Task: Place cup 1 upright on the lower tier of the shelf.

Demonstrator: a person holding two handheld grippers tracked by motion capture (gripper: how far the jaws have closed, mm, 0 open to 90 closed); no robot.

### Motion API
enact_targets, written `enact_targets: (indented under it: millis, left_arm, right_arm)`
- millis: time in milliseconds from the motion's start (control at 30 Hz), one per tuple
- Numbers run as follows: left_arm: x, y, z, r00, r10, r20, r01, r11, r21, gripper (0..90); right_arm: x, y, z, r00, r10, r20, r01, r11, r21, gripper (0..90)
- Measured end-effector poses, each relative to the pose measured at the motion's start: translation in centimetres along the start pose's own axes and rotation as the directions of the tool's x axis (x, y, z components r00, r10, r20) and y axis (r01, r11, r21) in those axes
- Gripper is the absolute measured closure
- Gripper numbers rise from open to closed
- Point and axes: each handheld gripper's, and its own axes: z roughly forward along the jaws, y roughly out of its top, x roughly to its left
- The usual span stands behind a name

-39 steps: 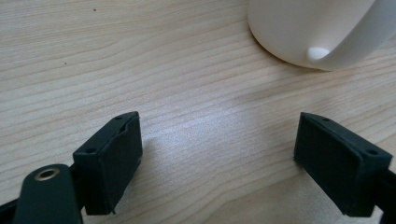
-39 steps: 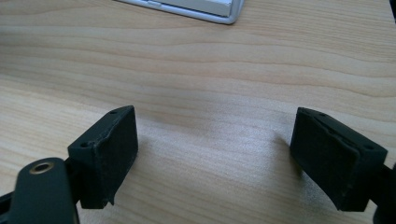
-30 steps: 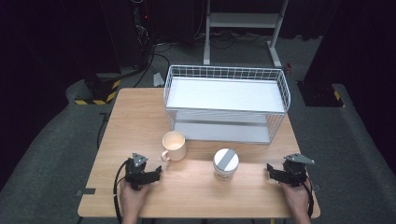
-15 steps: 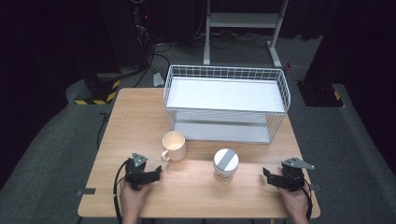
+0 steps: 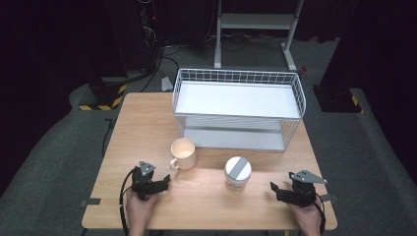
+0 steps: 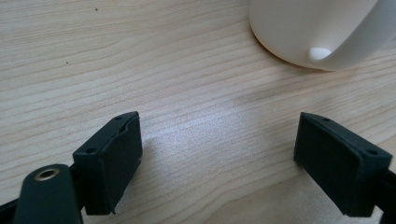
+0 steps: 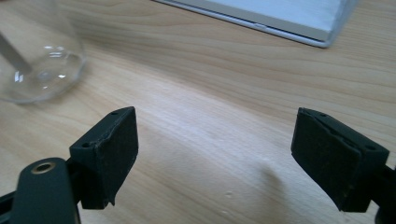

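Holding both tongs spread and empty, left tongs [image 5: 164, 183] by the mug [image 5: 183, 153], I judged it rigid, breakable, slick; best gripped across its rim; right tongs [image 5: 275, 189] lay farther off.

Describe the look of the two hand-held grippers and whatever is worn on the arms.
Both are black. The left hand-held gripper and right hand-held gripper each carry a grey three-cornered plate on top and trail a black cable. Their jaws end in blocky black pads with small screw holes. No sleeves or gloves show.

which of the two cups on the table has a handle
The cream mug, near the left hand-held gripper; the lidded glass cup has none.
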Motion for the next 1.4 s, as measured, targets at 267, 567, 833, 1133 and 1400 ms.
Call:
enact_targets:
  millis: [267, 567, 833, 1133, 1400]
  left_arm:
    - [0.0, 0.0, 0.0, 1.0, 0.0, 0.0, 0.0, 1.0, 0.0, 15.6]
    - [0.0, 0.0, 0.0, 1.0, 0.005, -0.002, -0.005, 1.0, 0.003, 15.6]
    - [0.0, 0.0, 0.0, 1.0, 0.001, -0.002, -0.001, 1.0, 0.0, 15.6]
    - [0.0, 0.0, 0.0, 1.0, 0.001, -0.002, -0.001, 1.0, -0.001, 15.6]
    - [0.0, 0.0, 0.0, 1.0, 0.002, -0.002, -0.002, 1.0, -0.001, 15.5]
  right_arm:
    - [1.8, 0.2, 0.1, 0.9963, -0.052, -0.068, 0.051, 0.998, -0.025, 13.6]
    - [3.7, 0.5, 0.2, 0.9854, -0.104, -0.135, 0.099, 0.994, -0.045, 12.5]
    - [4.6, 0.6, 0.5, 0.977, -0.102, -0.188, 0.095, 0.995, -0.044, 11.2]
    - [5.9, 1.2, 1.0, 0.9652, -0.132, -0.226, 0.12, 0.99, -0.069, 10.1]
    - [7.1, 2.3, 1.8, 0.9517, -0.165, -0.259, 0.15, 0.986, -0.078, 9.9]
